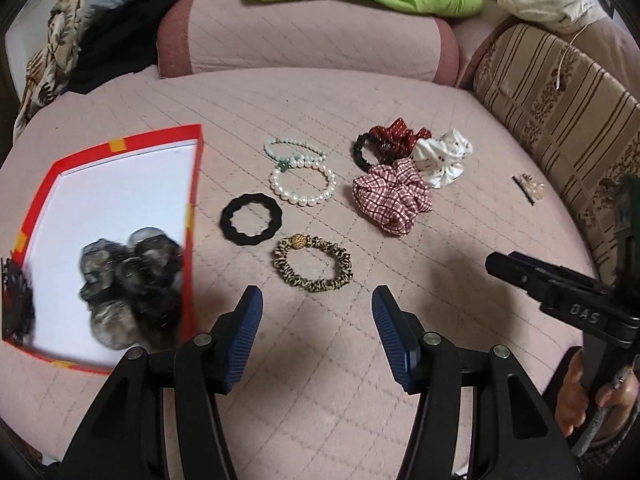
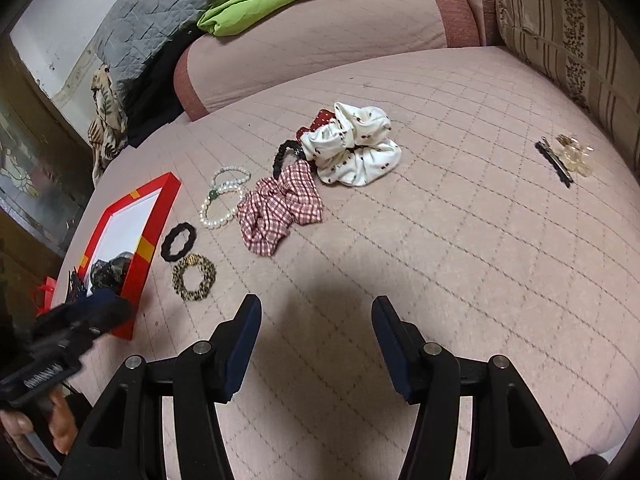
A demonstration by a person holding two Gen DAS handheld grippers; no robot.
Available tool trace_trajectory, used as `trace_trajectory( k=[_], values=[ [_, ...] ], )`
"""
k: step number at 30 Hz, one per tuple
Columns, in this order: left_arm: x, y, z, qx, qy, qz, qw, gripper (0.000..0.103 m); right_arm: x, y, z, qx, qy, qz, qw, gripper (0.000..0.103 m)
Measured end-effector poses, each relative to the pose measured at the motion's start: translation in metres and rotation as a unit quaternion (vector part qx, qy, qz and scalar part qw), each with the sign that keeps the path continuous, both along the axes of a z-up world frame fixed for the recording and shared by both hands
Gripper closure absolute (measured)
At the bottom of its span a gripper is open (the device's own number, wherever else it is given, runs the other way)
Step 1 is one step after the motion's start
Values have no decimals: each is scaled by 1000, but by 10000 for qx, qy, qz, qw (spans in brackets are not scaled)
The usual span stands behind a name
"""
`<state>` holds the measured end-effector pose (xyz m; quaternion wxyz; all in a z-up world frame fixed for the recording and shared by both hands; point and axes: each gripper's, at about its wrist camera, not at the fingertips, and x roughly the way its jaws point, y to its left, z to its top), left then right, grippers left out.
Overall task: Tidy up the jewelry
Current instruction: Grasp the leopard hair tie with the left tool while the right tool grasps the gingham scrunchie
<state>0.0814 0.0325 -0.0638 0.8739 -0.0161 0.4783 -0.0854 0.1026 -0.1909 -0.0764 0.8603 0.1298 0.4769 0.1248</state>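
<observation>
We held both tools above the quilted pink bed [image 1: 360,92], where the jewelry and hair ties lay waiting to go into the red box [image 1: 192,216] at our left. The left gripper [image 1: 318,320] stood wide open and held nothing; the right gripper [image 2: 316,324] was likewise wide open and empty.

Nearest the left gripper lay the leopard-print scrunchie [image 1: 314,264], with the black hair tie [image 1: 251,219] just beside it and close to the box wall. Beyond them sat 2 pearl bracelets [image 1: 302,172], overlapping, and a cluster of 3 scrunchies: plaid [image 1: 394,200], white patterned [image 1: 442,158] and red dotted [image 1: 396,136], the last tangled with another black tie [image 1: 362,154]. A hair clip [image 2: 554,164] lay well apart at the far right, beside some pale gold pieces [image 2: 576,156].

We judged the leopard-print scrunchie the natural next pick: we would lower the left gripper straight over 1 side of the ring, close on the fabric and not the gold bead, then carry it over the box wall before releasing.

The box contents were blurred in the left view; we could make out dark translucent claw clips [image 1: 128,280] only roughly, and a dark spiky item [image 1: 16,304] at the box's edge was cut off. The gold pieces were too small to identify.
</observation>
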Motion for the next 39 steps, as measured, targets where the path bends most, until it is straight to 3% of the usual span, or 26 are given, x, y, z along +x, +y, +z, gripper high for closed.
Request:
trace_trajectory(
  k=[9, 15, 24, 33, 34, 36, 37, 38, 39],
  values=[
    [33, -4, -29, -50, 264, 102, 9996, 48, 41, 8, -6, 206, 46, -20, 9998, 33],
    [48, 2, -50, -207, 526, 139, 9983, 67, 65, 17, -15, 195, 116, -39, 9997, 33],
    [54, 8, -55, -502, 503, 178, 9973, 67, 89, 32, -32, 130, 293, -5, 9995, 33],
    [56, 7, -57, -524, 502, 274, 9970, 67, 92, 35, -40, 23, 307, -128, 9994, 33],
    [56, 5, -58, -473, 493, 283, 9973, 67, 92, 36, -39, 12, 302, -135, 9994, 35],
    [55, 1, -58, -315, 446, 300, 9981, 68, 92, 37, -39, -6, 297, -119, 9995, 59],
    [54, -1, -57, -202, 413, 319, 9984, 77, 93, 38, -39, 6, 320, -94, 9994, 65],
    [54, -2, -58, -57, 387, 343, 9986, 91, 93, 38, -39, 21, 348, -72, 9994, 71],
    [53, -3, -58, 12, 390, 352, 9986, 96, 92, 39, -39, 30, 360, -45, 9993, 80]
  ],
)
